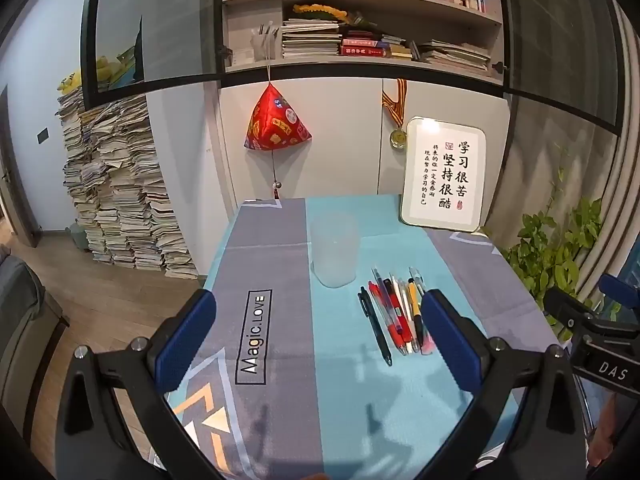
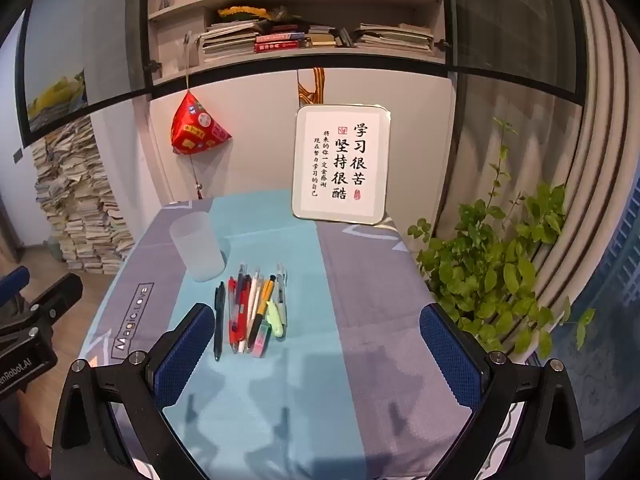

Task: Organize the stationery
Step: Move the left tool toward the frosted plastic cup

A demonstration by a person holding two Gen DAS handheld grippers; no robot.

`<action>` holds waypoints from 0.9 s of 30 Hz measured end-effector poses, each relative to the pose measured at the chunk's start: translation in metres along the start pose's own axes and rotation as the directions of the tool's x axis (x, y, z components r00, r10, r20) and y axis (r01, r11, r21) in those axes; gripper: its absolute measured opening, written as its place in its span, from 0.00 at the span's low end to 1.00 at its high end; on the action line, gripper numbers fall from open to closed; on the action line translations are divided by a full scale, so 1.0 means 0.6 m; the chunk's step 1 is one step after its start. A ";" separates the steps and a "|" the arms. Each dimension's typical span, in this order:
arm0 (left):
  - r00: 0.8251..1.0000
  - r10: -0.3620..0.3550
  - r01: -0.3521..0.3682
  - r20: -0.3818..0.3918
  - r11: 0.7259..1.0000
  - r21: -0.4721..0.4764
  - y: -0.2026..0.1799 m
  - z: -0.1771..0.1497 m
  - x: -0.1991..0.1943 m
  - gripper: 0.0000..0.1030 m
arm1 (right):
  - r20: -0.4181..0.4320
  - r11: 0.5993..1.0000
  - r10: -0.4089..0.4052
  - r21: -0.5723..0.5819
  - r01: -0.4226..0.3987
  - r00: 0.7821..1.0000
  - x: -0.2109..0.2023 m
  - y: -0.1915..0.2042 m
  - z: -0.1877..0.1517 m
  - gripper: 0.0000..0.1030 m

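Both tools, the left tool (image 1: 318,332) and right tool (image 2: 316,344), gape fully open and empty above the table (image 2: 360,280), the pens (image 2: 250,312) lying lengthwise ahead, nearer the right tool, frosted cup (image 2: 198,246) beyond them.

The grey-and-turquoise printed cloth (image 1: 280,264) covering the worktop bears "Magic.LOVE" in a black outlined box (image 1: 254,337). Behind that box, at the cloth's far edge, a white rounded-corner framed sign (image 2: 341,164) shows black Chinese calligraphy, "学习很苦 坚持很酷", with smaller columns and red seals. Right of the box, the black body of the other gripper (image 1: 612,370) carries "DAS".
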State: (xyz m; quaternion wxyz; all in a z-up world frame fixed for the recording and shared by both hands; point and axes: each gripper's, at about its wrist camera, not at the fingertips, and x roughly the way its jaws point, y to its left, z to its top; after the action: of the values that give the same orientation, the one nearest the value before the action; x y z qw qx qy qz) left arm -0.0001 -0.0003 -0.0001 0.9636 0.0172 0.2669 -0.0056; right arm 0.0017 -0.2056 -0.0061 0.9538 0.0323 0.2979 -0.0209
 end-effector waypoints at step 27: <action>1.000 -0.004 0.004 -0.011 1.000 -0.001 0.003 0.001 0.017 0.99 | -0.047 1.000 -0.009 0.001 0.009 0.999 0.026 0.012 0.002 0.99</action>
State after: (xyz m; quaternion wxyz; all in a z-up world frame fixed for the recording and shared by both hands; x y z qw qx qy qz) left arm 0.0090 0.0017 -0.0049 0.9620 0.0160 0.2724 -0.0070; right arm 0.0155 -0.1988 -0.0135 0.9465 0.0321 0.3203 -0.0245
